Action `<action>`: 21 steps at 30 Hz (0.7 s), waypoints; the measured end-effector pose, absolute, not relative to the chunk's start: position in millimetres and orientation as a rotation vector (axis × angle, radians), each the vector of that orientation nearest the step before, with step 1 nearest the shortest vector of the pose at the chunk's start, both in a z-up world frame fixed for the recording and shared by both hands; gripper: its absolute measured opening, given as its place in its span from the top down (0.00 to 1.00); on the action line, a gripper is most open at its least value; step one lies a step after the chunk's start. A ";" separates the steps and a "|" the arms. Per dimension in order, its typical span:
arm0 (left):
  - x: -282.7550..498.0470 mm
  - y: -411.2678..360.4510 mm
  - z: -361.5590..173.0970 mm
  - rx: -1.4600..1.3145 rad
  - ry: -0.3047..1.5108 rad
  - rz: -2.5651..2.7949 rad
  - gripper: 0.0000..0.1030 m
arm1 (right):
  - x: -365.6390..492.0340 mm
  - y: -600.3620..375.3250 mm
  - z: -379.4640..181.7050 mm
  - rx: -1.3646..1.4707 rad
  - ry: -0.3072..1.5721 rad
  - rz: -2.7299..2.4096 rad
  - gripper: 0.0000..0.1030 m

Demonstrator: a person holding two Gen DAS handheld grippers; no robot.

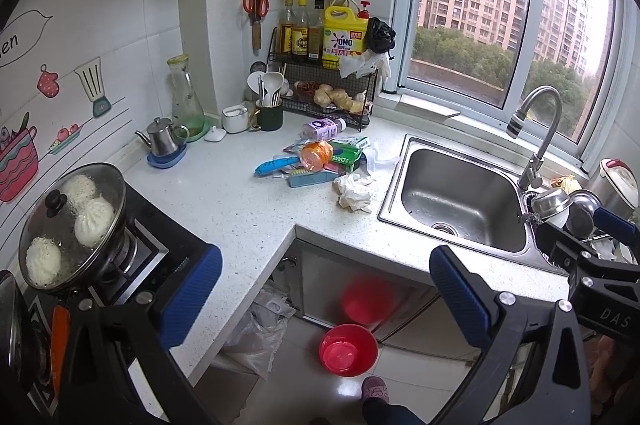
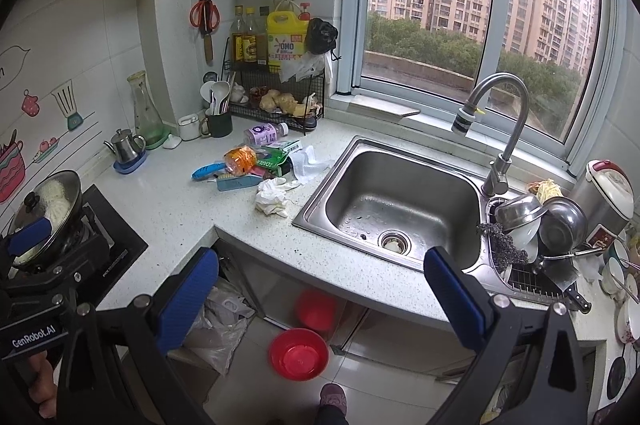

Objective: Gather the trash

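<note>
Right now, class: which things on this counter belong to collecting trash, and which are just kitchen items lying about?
Trash to collect:
crumpled tissue
orange wrapper
green box
purple bottle
blue packet

Just lying about:
kettle
yellow detergent jug
ginger
scissors

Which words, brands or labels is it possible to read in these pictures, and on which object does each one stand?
"OMO": yellow detergent jug on the wire rack.
"DARL", the rest hidden: green box in the trash pile.
"GenRobot.AI": left tool.
"DAS", cut off: right tool.
"en", a word's end: wall sticker.
Bottle labels: too small to read.
</note>
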State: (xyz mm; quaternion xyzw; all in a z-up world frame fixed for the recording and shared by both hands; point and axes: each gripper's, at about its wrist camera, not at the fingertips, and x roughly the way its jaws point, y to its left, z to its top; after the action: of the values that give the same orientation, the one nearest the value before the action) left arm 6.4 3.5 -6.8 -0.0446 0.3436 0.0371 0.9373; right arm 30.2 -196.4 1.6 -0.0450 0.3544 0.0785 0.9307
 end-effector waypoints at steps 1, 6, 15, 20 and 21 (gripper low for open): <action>6.5 3.5 -6.9 -0.091 0.698 0.071 0.00 | 30.3 -196.4 0.8 -0.094 0.727 0.159 0.01; 14.0 -0.9 -9.2 -0.065 0.699 0.053 0.00 | 34.5 -198.3 -2.4 -0.117 0.749 0.147 0.01; 52.6 -11.0 -7.5 0.015 0.677 0.046 0.00 | 64.6 -200.5 -7.1 -0.221 0.762 0.103 0.01; 86.1 -18.1 -9.1 0.089 0.664 0.055 0.00 | 105.0 -213.6 -12.6 -0.189 0.791 0.127 0.01; 93.8 -18.0 -9.3 0.091 0.665 0.053 0.00 | 113.2 -216.0 -13.1 -0.183 0.786 0.134 0.01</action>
State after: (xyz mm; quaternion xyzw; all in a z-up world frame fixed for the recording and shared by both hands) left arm 93.8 -18.0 -9.3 0.0444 0.3261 0.0262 0.9439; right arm 113.2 -216.0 -13.1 -0.0890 0.3822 0.0653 0.9175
